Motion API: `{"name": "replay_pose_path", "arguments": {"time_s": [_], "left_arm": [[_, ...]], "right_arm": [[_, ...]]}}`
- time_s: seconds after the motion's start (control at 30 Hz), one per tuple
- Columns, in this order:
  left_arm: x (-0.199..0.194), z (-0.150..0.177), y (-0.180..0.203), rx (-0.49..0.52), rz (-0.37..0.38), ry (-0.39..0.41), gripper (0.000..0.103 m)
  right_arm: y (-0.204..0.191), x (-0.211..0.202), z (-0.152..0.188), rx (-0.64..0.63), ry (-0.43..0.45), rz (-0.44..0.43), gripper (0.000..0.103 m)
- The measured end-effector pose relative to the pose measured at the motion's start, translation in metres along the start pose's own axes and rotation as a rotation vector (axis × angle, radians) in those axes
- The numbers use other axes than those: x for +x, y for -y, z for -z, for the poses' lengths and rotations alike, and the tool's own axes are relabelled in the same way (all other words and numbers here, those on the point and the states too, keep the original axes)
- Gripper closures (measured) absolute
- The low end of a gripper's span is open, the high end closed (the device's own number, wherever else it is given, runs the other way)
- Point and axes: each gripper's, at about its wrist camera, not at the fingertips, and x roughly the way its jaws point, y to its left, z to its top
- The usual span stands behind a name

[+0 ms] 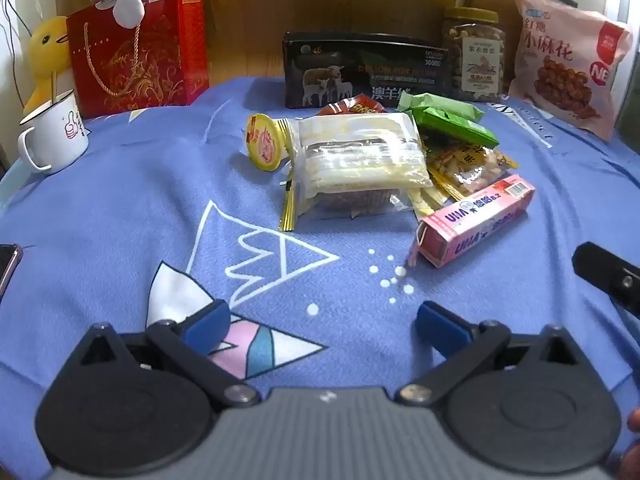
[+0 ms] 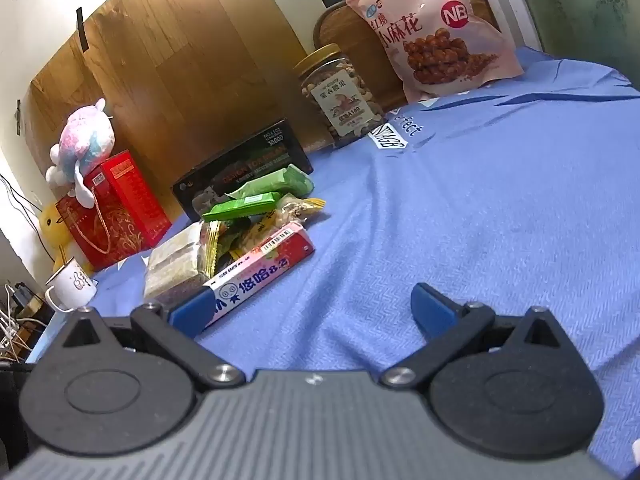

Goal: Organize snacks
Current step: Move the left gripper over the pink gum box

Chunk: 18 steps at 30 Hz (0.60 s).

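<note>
A heap of snacks lies on the blue cloth (image 1: pixel 120 208): a clear pack of cream wafers (image 1: pixel 360 156), a yellow-lidded cup (image 1: pixel 262 142), green packets (image 1: pixel 452 116), a nut bag (image 1: pixel 472 168) and a pink UHA box (image 1: pixel 476 220). My left gripper (image 1: pixel 322 318) is open and empty, low over the cloth in front of the heap. My right gripper (image 2: pixel 312 306) is open and empty; its left fingertip (image 2: pixel 192 310) is beside the pink box (image 2: pixel 256 276). The green packets (image 2: pixel 256 200) and wafers (image 2: pixel 176 264) lie behind.
At the back stand a red gift box (image 1: pixel 140 52) with a plush toy, a black box (image 1: pixel 360 68), a nut jar (image 1: pixel 476 56) and a pink snack bag (image 1: pixel 568 64). A white mug (image 1: pixel 56 136) is at the left, a phone (image 1: pixel 8 264) at the left edge.
</note>
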Motion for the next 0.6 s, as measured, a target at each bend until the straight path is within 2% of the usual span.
{"name": "replay_pose_path", "arguments": {"time_s": [0.03, 0.1, 0.2, 0.27, 0.4, 0.43, 0.47, 0.53, 0.6], "left_arm": [[-0.002, 0.001, -0.001, 0.007, 0.011, 0.005, 0.000], [-0.006, 0.014, -0.007, 0.032, 0.055, 0.047, 0.000], [-0.010, 0.016, -0.015, 0.071, 0.099, 0.064, 0.000], [-0.016, 0.017, -0.027, 0.034, 0.137, 0.069, 0.001], [-0.022, 0.001, -0.050, -0.115, 0.293, 0.064, 0.013], [-0.021, -0.005, -0.053, -0.135, 0.324, 0.064, 0.019], [-0.018, -0.010, -0.053, -0.147, 0.349, 0.061, 0.023], [-0.011, -0.020, -0.048, -0.151, 0.398, 0.045, 0.038], [-0.004, -0.028, -0.042, -0.144, 0.454, 0.035, 0.045]], "right_arm": [[0.001, 0.000, 0.000, 0.026, 0.012, -0.022, 0.000], [0.000, 0.000, -0.001, -0.001, 0.001, -0.015, 0.000], [0.000, 0.003, -0.008, -0.040, -0.013, -0.039, 0.000], [0.003, 0.007, -0.018, -0.045, -0.021, -0.062, 0.011], [0.003, 0.025, -0.041, -0.064, -0.045, -0.121, 0.029], [0.001, 0.025, -0.046, -0.075, -0.053, -0.130, 0.034], [0.001, 0.031, -0.052, -0.069, -0.070, -0.140, 0.037], [0.001, 0.044, -0.059, -0.057, -0.105, -0.161, 0.041], [-0.001, 0.056, -0.064, -0.063, -0.138, -0.169, 0.046]]}}
